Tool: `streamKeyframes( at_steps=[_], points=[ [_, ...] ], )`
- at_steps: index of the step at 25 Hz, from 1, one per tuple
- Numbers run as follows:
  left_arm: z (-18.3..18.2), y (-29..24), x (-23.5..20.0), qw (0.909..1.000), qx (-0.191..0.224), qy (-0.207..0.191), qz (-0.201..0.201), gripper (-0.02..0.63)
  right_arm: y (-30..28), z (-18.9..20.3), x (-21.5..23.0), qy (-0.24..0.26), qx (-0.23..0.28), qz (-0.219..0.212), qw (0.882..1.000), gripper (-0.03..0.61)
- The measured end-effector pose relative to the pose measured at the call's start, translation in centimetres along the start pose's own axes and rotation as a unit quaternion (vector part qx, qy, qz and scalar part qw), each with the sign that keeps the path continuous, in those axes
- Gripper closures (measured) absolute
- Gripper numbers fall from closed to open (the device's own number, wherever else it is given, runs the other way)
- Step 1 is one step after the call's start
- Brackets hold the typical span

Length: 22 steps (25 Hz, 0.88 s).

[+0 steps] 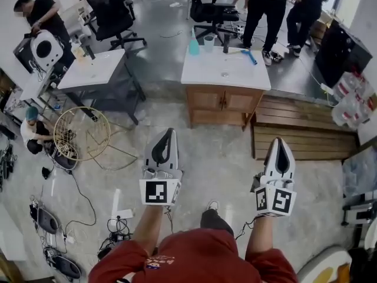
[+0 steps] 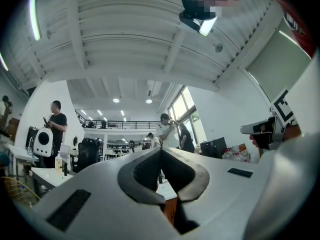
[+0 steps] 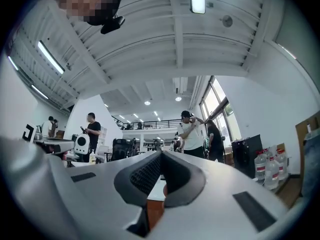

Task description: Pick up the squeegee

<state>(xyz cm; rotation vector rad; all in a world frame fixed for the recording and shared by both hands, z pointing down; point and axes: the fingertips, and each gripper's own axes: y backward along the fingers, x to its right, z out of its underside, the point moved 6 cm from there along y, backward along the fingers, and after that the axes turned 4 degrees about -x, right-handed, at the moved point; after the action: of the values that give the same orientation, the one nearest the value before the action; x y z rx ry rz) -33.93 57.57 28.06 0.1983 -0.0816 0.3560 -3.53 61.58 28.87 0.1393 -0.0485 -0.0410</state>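
The squeegee (image 1: pixel 249 56), blue-handled, lies on the right rear part of a white-topped wooden cabinet (image 1: pixel 224 72) in the head view, well ahead of both grippers. A teal bottle (image 1: pixel 194 47) and a clear cup (image 1: pixel 208 42) stand at the back of that top. My left gripper (image 1: pixel 166 133) is held over the floor short of the cabinet, jaws together and empty. My right gripper (image 1: pixel 281 141) is level with it on the right, also shut on nothing. In the left gripper view the gripper (image 2: pixel 161 151) points slightly upward at the room; the right gripper (image 3: pixel 161 154) does too.
A white table (image 1: pixel 94 69) stands left of the cabinet, with a gold wire frame (image 1: pixel 81 133) on the floor before it. A wooden slatted platform (image 1: pixel 300 135) lies right of the cabinet. Office chairs (image 1: pixel 115 13) and standing people (image 1: pixel 265 5) are behind. Cables (image 1: pixel 82 199) litter the floor at left.
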Motion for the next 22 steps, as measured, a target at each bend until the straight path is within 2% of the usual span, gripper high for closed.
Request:
streamKeyframes(
  at_steps=[8,14,22],
  points=[
    [3.5,-12.1,4.7,0.9995,-0.028,0.005,0.008,0.598,-9.0,2.6,9.0,-0.009,-0.007,0.008,1.000,0.572],
    [4.7,-19.1,7.7,0.9993,-0.034,0.002,0.013,0.598,-13.8,3.6,14.3,-0.018,-0.015,0.014,1.000,0.572],
    [5.3,-24.5,9.0,0.9995,-0.028,-0.003,0.014,0.598,-17.6,4.0,17.5,-0.019,-0.010,0.013,1.000,0.572]
  ],
)
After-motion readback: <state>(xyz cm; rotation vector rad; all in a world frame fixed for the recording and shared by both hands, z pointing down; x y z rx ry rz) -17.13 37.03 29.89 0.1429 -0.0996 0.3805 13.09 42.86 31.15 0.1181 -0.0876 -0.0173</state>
